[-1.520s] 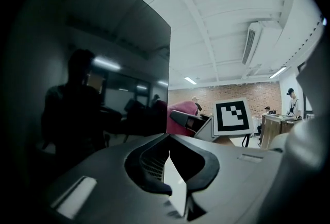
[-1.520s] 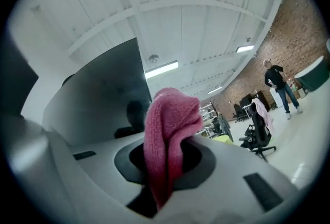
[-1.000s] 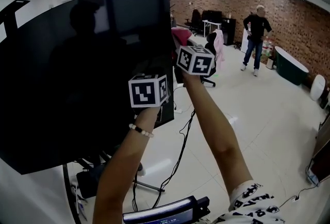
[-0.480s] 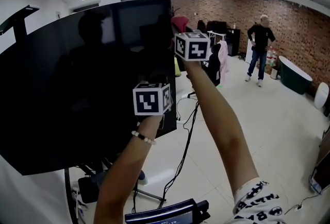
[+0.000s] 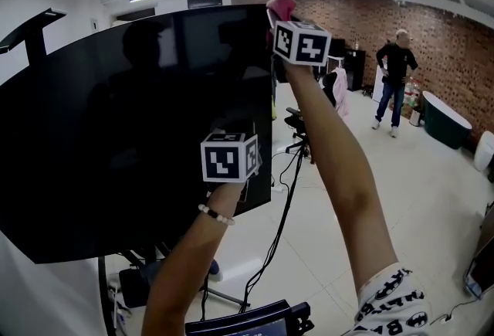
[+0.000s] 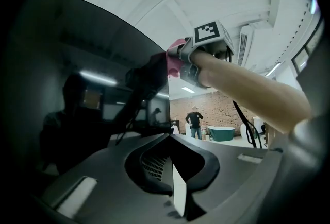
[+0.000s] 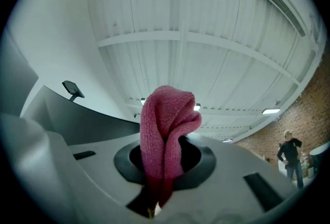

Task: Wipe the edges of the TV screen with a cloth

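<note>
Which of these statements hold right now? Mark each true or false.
1. The right gripper is shut on a pink cloth. True.
2. The cloth is at the lower left corner of the TV. False: it is at the top right corner.
3. The left gripper is clamped on the TV's right edge. True.
4. The TV is showing a bright picture. False: the screen is dark and shows only reflections.
5. A person stands in the background by the brick wall. True.

Pink cloth [image 7: 166, 133], black TV screen [image 5: 116, 134], black-and-white marker cubes [image 5: 228, 157], red brick wall [image 5: 451, 37]
</note>
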### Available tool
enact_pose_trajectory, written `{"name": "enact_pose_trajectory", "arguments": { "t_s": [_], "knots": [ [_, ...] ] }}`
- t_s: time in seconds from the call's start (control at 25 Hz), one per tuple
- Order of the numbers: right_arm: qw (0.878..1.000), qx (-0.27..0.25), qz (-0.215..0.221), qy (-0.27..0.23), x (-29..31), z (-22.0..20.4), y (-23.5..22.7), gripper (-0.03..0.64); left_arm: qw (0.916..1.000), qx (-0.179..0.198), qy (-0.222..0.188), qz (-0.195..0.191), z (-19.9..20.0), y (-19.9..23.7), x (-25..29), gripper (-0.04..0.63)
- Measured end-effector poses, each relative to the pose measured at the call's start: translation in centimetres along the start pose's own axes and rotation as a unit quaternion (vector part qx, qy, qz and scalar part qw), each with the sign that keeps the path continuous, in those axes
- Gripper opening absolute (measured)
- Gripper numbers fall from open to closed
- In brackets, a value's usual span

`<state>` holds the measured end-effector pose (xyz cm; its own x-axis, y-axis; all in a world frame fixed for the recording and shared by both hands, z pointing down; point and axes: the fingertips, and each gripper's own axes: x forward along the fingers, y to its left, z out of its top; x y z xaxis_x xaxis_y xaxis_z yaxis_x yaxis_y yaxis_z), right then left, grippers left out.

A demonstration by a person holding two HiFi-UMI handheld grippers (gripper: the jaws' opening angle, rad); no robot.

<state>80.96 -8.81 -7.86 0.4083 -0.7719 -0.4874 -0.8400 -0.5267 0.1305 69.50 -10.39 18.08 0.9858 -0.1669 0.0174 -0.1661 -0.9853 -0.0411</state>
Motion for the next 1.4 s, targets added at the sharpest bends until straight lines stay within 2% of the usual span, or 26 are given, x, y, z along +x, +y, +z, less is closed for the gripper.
{"name": "enact_pose_trajectory", "arguments": {
  "t_s": [0.12, 0.4, 0.56, 0.72, 0.84, 0.96, 1.16, 1.4],
  "knots": [
    [1.000, 0.001, -0.002, -0.003, 0.4, 1.9, -0.1, 0.061, 1.0000, -0.003, -0.004, 0.000, 0.2, 0.1, -0.4, 0.000],
    [1.000, 0.000, -0.004, -0.007, -0.7, 3.0, -0.5, 0.061, 0.9999, -0.013, 0.002, 0.010, -0.3, 0.9, -2.1, 0.000],
    [0.999, 0.020, 0.019, -0.038, -3.7, 2.8, 2.4, 0.061, 0.9991, -0.032, -0.004, 0.026, -1.0, 3.1, -5.0, 0.000],
    [0.996, 0.053, 0.054, -0.056, -8.0, 1.3, 6.7, 0.061, 0.9988, -0.032, -0.025, 0.026, -1.3, 4.5, -9.2, 0.000],
    [0.992, 0.081, 0.085, -0.054, -13.2, -1.3, 11.5, 0.061, 0.9978, -0.039, -0.049, 0.022, -2.7, 5.3, -14.1, 0.000],
    [0.984, 0.128, 0.122, -0.033, -17.7, -4.8, 18.0, 0.061, 0.9970, -0.045, -0.055, 0.031, -5.0, 7.0, -19.8, 0.000],
    [0.974, 0.154, 0.163, 0.024, -23.2, -9.5, 28.0, 0.061, 0.9964, -0.060, -0.031, 0.051, -9.4, 10.5, -27.9, 0.000],
    [0.960, 0.169, 0.202, 0.095, -30.9, -15.4, 40.8, 0.063, 0.9943, -0.069, 0.007, 0.081, -18.2, 16.1, -38.0, 0.000]
  ]
}}
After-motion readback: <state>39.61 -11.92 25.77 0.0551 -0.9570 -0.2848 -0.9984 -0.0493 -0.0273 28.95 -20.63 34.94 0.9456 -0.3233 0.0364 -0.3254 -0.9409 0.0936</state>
